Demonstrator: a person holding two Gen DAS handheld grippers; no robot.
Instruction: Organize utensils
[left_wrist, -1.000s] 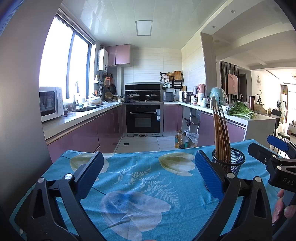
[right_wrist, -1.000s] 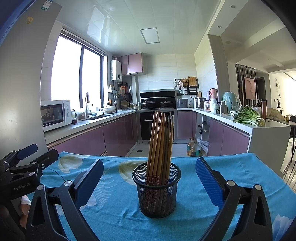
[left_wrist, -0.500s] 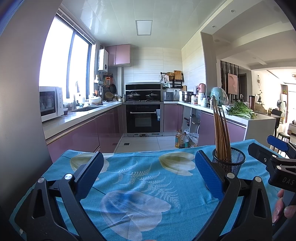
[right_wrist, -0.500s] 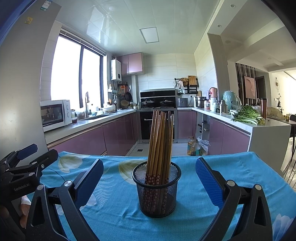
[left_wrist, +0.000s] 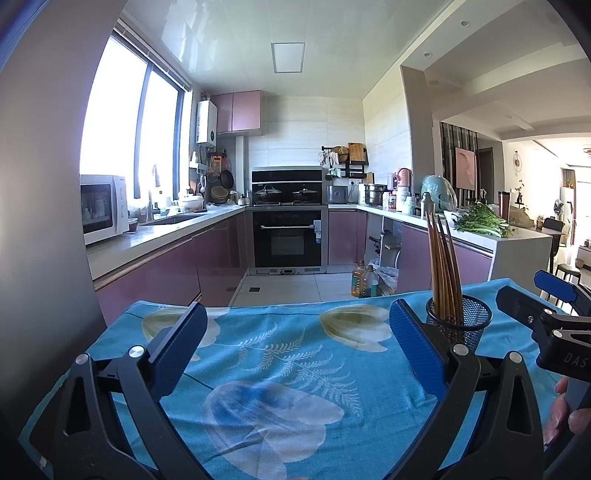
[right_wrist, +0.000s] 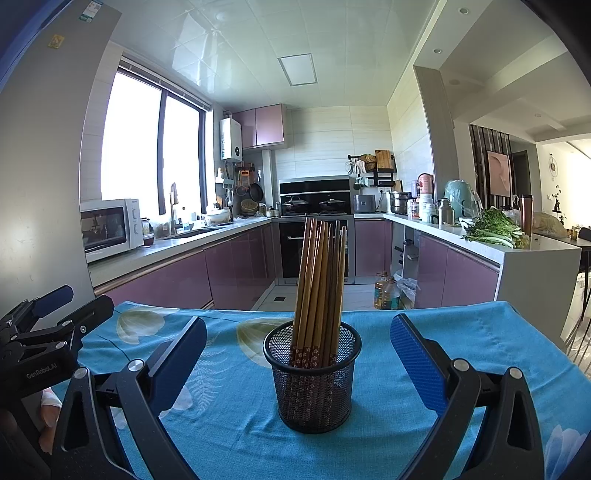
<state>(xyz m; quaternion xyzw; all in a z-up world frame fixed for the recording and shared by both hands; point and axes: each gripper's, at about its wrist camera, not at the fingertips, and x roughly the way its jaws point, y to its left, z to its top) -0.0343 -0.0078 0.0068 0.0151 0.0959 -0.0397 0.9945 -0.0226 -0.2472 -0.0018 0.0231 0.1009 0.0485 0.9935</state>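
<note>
both hand-held grippers, left (left_wrist: 297, 345) and right (right_wrist: 298, 350), gape wide, level, empty.

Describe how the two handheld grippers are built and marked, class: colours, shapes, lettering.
Both the left gripper and the right gripper have black triangular frames with silver rivets and flat blue textured fingers. The left one's body bears white "GenRobot.AI" lettering.

Black wire-mesh metal cup (right_wrist: 313, 384): matt, perforated. Brown wooden chopsticks (right_wrist: 320, 284): smooth, slight sheen, patterned dark ends. Blue floral cloth (right_wrist: 236, 417): woven, matt, lightly creased. Blue finger pads (right_wrist: 417, 360): textured, rubbery; black arms smooth plastic.
</note>
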